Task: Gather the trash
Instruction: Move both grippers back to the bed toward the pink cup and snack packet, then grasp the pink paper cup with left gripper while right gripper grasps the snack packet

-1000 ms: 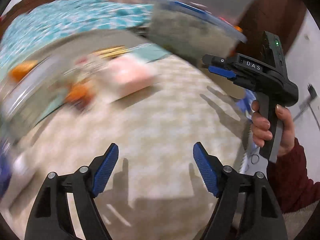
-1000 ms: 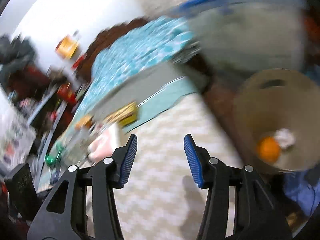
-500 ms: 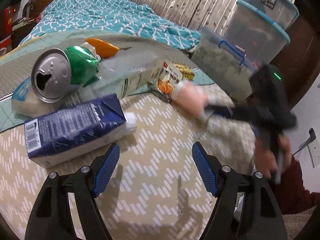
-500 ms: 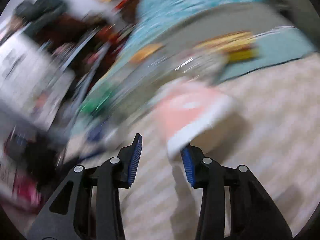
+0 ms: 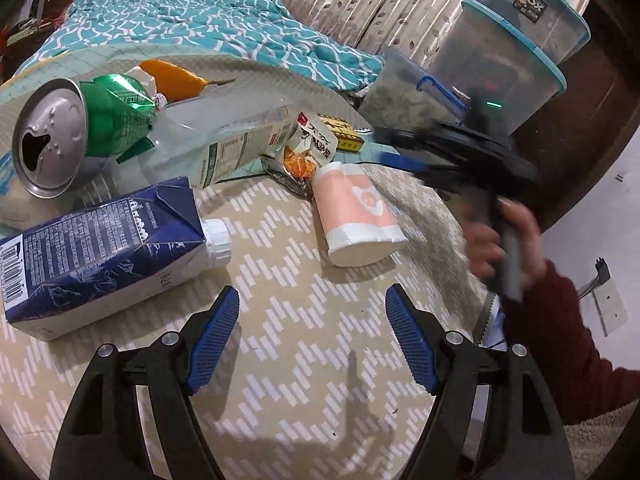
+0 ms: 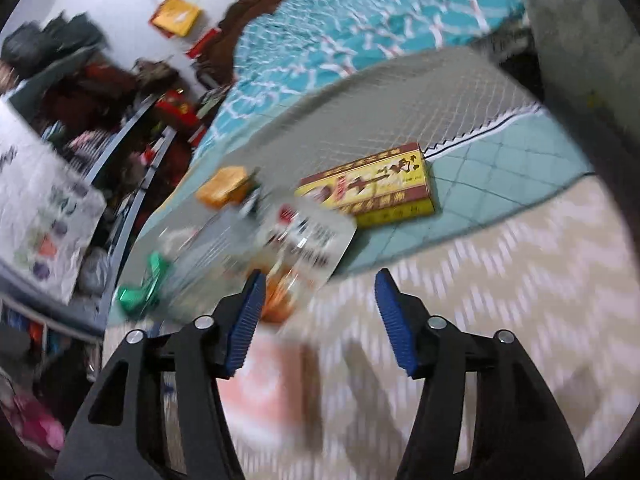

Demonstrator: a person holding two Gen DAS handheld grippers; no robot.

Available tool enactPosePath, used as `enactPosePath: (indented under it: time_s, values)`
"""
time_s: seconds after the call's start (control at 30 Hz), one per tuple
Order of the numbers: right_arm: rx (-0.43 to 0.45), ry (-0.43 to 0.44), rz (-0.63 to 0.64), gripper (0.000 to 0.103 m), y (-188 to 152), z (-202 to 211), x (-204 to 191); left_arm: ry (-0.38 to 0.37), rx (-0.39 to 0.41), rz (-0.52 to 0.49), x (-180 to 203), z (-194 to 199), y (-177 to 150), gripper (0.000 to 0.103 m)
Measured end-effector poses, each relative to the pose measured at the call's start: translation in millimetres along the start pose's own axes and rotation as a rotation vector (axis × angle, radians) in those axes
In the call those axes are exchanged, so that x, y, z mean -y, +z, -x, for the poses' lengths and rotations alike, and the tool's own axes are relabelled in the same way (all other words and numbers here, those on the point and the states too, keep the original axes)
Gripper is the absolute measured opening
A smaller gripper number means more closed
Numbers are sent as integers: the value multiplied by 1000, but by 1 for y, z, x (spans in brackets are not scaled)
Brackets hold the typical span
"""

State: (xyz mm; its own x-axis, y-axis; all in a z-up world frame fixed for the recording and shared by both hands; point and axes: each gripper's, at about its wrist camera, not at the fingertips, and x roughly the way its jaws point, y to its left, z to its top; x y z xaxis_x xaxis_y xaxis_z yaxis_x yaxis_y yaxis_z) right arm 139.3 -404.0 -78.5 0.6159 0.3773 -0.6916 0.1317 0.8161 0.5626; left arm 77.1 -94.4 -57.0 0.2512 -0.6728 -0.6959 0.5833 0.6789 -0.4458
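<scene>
The pink cup (image 5: pixel 354 210) lies on its side mid-table, right of the carton (image 5: pixel 100 248). The right gripper (image 6: pixel 318 320) hovers above it, empty, its jaws opening — drop squarely astride the cup before closing. The left gripper (image 5: pixel 312 338) waits near, spread and empty.

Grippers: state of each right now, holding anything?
Left gripper: open, empty, above the patterned mat.
Right gripper: jaws opening, nothing between them; pink cup lies just below.

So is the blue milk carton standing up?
No, the blue carton lies on its side on the mat, its white cap pointing sideways.
</scene>
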Motion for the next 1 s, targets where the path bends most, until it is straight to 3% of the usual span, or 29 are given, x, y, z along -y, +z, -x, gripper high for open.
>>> enactPosePath:
  time_s: [0.17,0.3,0.4,0.57,0.7,0.77,0.87,0.93,0.97,1.0]
  values:
    - [7,144,-73,52,15,-40,12,19,-1,-10,-2,4,-3,73]
    - [-40,159,-34,15,8,-50,-2,19,-16,7,-7,-1,1,73]
    - [-3,164,-29,8,-5,-24,0,-3,-20,9,-4,-6,8,73]
    - [131,108,-68,8,-43,49,26,-31,-36,-36,10,-20,21,73]
    - [248,-17,-139,8,-89,105,57,-3,-37,-66,25,-35,35,88]
    - [260,-97,-127,12,-103,116,63,31,-45,-71,32,-47,45,89]
    - [201,-20,-187,13,-105,112,78,46,-84,-59,45,-72,60,92]
    - [220,-4,-213,25,-102,113,81,99,-83,-74,58,-91,68,94]
    - [240,-20,-204,54,-100,114,78,156,-76,-90,64,-99,70,94]
    - [263,-34,-196,90,-98,115,77,203,-70,-102,68,-104,69,94]
